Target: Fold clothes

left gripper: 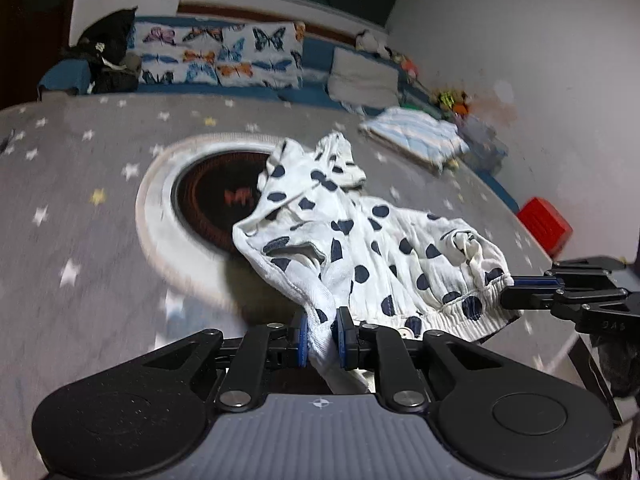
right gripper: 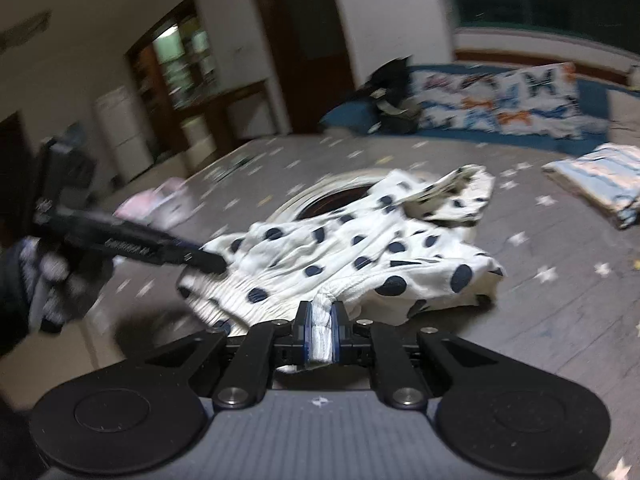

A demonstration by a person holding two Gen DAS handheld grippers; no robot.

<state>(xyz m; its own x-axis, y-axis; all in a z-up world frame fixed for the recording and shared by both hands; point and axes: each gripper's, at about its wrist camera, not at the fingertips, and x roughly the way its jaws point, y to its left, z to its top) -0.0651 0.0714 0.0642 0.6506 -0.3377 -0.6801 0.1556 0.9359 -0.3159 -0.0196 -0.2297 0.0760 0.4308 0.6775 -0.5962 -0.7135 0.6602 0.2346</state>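
Over the star-print grey cloth I have both the left gripper and right gripper clamped on the dotted white garment's elastic hem, lying rumpled mid-table, so next I'd judge it needs stretching flat before any fold.

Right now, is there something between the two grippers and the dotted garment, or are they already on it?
Nothing stands between them. The left gripper is shut on a white edge of the dotted garment, and the right gripper is shut on its gathered elastic band. The rest of it lies on the grey star-patterned cloth.
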